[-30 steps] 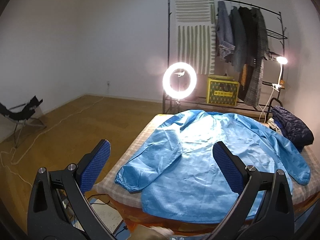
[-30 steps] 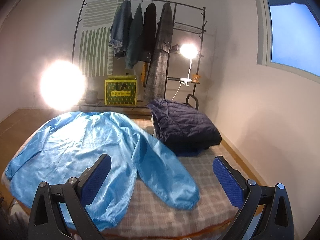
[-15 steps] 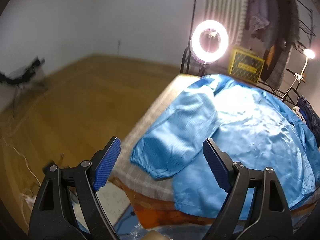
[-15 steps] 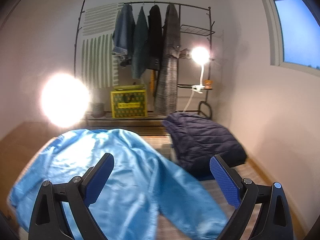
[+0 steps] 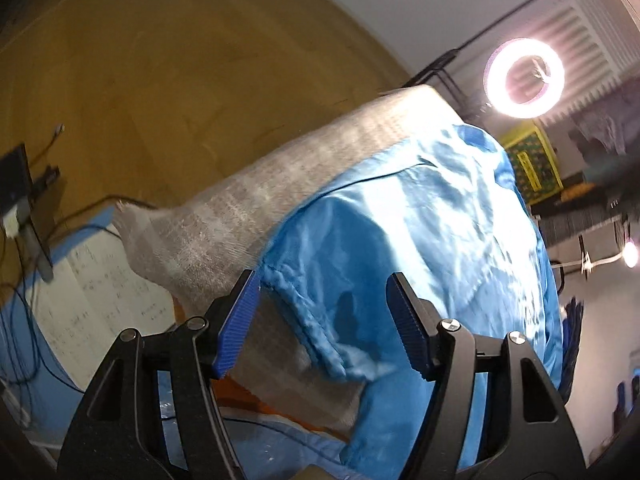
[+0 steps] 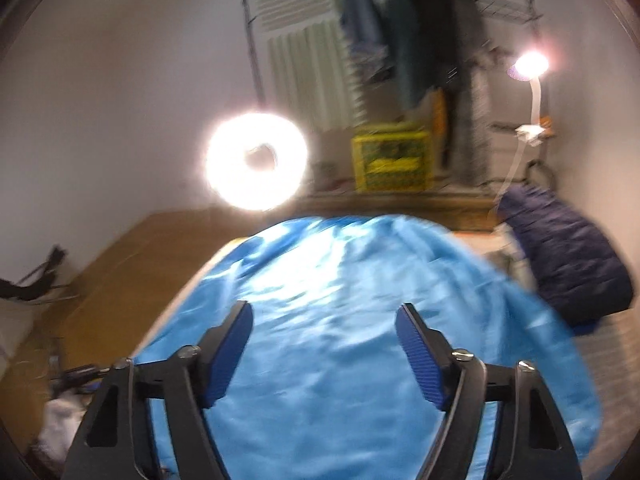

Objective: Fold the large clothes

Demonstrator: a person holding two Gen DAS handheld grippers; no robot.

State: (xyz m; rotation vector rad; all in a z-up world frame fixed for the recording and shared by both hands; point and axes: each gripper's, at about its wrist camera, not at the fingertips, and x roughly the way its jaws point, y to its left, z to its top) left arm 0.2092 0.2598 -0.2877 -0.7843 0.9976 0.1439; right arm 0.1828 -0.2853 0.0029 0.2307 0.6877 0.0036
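**Both grippers narrowing over the blue jacket**

The left gripper (image 5: 322, 312) has its blue-padded fingers (image 5: 236, 324) spread and closing, and between them lies the gathered cuff (image 5: 316, 328) of the blue jacket (image 5: 420, 232); the pads do not press on it. The right gripper (image 6: 324, 348) is likewise spread and closing above the jacket's broad body (image 6: 340, 320), with cloth seen between the pads but not pinched.

The jacket lies flat on the checked mattress (image 5: 280, 168), its sleeve reaching the mattress's near corner. At the far right of the jacket sits a folded navy quilted coat (image 6: 568, 256). Beyond the jacket glow a ring light (image 6: 256, 162) and a small lamp (image 6: 530, 66), beside a yellow box (image 6: 390, 160) under a clothes rack (image 6: 420, 32). Left of the mattress, wooden floor (image 5: 160, 80) and a printed sheet of paper (image 5: 100, 296).
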